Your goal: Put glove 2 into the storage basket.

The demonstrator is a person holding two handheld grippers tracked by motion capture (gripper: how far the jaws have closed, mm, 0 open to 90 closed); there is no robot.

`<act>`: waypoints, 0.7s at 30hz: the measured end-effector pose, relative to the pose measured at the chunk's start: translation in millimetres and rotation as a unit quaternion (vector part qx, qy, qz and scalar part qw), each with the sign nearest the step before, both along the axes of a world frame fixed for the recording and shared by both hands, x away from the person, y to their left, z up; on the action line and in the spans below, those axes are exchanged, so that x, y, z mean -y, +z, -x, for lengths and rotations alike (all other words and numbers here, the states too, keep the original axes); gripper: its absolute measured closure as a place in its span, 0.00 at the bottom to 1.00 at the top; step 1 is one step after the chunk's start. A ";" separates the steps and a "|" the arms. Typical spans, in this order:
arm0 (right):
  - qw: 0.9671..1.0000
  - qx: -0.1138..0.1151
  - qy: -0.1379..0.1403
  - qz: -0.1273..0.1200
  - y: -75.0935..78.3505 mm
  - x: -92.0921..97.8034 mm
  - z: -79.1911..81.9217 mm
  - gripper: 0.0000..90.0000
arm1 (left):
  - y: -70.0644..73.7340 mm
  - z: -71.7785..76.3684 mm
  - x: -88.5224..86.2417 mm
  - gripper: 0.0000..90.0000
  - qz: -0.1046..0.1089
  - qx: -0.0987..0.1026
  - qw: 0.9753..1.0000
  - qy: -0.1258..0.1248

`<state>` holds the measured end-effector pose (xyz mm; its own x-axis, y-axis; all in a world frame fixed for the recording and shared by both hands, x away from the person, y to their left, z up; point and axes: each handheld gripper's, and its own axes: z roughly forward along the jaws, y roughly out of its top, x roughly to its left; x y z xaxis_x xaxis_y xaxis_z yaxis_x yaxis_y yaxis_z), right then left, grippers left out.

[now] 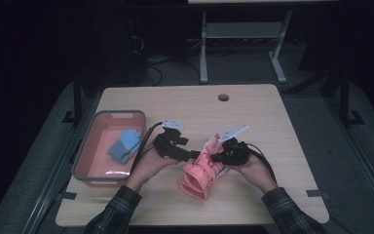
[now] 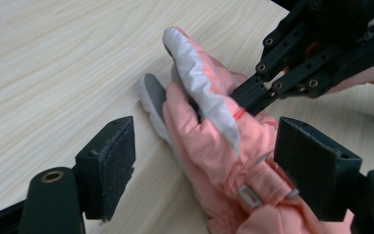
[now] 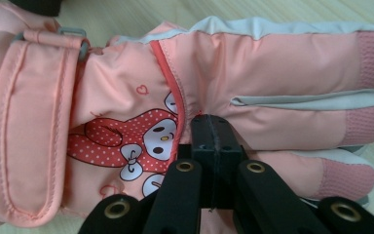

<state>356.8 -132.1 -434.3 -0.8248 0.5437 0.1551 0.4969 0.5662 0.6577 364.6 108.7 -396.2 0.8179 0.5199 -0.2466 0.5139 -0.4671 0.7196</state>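
A pink padded glove (image 1: 200,173) with grey finger trim and a cartoon rabbit print (image 3: 146,141) lies at the table's front centre, its fingers tilted up and away. My right gripper (image 3: 212,139) is shut, pinching the fabric on the back of the glove near the finger bases. From the left gripper view, the right gripper (image 2: 243,96) reaches in from the upper right. My left gripper (image 2: 209,165) is open, with its pads on either side of the glove (image 2: 209,131) near the wrist strap. In the high view the left gripper (image 1: 193,155) meets the glove from the left and the right gripper (image 1: 215,157) from the right.
A grey-rimmed pink bin (image 1: 85,146) stands at the table's left edge with a blue glove (image 1: 125,144) inside it. A round cable hole (image 1: 223,97) sits near the far edge. Bare wood stretches behind and to the right of the hands.
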 end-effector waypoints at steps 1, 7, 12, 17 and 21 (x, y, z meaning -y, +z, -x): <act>1.000 0.001 0.000 0.001 -0.7 -0.4 0.3 1.00 | -2.4 -1.5 3.8 0.24 -0.005 -0.005 1.000 -0.003; 1.000 0.004 -0.002 0.005 -2.8 -0.6 2.4 1.00 | -14.7 -8.0 19.6 0.22 -0.009 -0.028 1.000 -0.011; 1.000 0.007 -0.001 0.004 -4.4 1.0 4.2 1.00 | -27.2 -11.9 30.7 0.20 -0.017 -0.052 0.998 -0.022; 1.000 0.009 0.002 0.004 -6.4 3.5 6.0 1.00 | -41.7 -14.3 37.0 0.15 -0.026 -0.086 0.995 -0.034; 1.000 0.007 0.004 0.003 -7.7 5.3 8.3 1.00 | -55.9 -14.7 42.5 0.14 -0.027 -0.124 0.991 -0.045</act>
<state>348.5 -137.3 -442.0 -0.8317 0.5373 0.1400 0.4823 0.5742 0.6616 379.4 66.2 -452.2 0.7789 0.4662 -0.4194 0.6266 -0.5528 0.5493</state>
